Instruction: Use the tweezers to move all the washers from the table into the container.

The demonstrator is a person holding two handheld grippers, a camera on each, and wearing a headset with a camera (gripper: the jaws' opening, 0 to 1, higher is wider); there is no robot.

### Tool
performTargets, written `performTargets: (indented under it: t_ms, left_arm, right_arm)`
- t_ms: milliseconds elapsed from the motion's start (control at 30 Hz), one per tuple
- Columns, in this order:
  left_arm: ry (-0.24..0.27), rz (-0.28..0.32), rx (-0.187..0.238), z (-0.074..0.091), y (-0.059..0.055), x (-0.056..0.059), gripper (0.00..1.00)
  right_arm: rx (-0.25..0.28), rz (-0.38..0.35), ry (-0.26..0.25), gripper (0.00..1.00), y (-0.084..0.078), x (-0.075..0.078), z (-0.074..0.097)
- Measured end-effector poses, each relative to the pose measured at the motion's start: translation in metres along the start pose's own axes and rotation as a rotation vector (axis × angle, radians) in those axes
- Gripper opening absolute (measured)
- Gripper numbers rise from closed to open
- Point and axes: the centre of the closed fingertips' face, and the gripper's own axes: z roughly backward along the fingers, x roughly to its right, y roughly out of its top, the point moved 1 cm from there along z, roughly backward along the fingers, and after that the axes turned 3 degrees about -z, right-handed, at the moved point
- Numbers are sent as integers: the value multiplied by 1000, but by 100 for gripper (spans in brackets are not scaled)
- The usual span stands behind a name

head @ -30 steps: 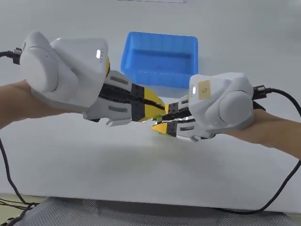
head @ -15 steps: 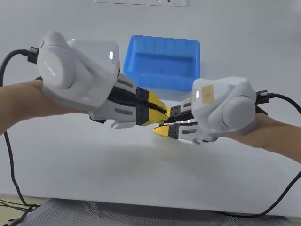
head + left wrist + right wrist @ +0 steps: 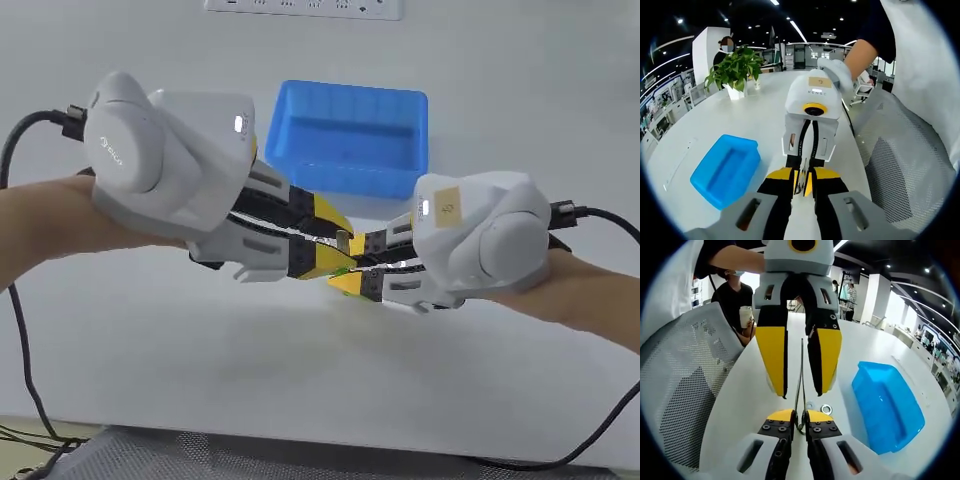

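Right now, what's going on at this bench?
A person holds a gripper in each hand, tips meeting above the white table. The right gripper is clamped on the tweezers. The left gripper has its tongs straddling them, a gap showing. Two washers lie on the table beside the blue container.

White left claw (image 3: 338, 246), right claw (image 3: 346, 283), yellow-tipped

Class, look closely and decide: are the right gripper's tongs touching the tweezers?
Touching. In the right gripper view, the right gripper has its tongs shut against both sides of the tweezers.
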Motion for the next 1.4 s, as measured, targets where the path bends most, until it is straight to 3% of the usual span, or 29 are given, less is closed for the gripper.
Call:
performTargets:
  t_ms: [433, 667, 767, 933, 1100, 1400]
  left_arm:
    - [46, 37, 7, 15, -1, -3, 29]
    - [130, 112, 14, 32, -9, -11, 47]
    - [166, 121, 10, 39, -12, -14, 50]
    - [235, 157, 28, 51, -13, -21, 63]
    - [284, 174, 53, 65, -12, -21, 67]
    - [346, 237, 52, 85, -31, -21, 74]
  right_arm:
    - [26, -13, -12, 9, 7, 4, 3]
    - [28, -19, -28, 9, 6, 11, 11]
    - [27, -19, -39, 9, 8, 16, 18]
    - [44, -18, -52, 10, 21, 20, 31]
    - [70, -10, -68, 10, 33, 27, 40]
    - [87, 41, -78, 10, 59, 41, 51]
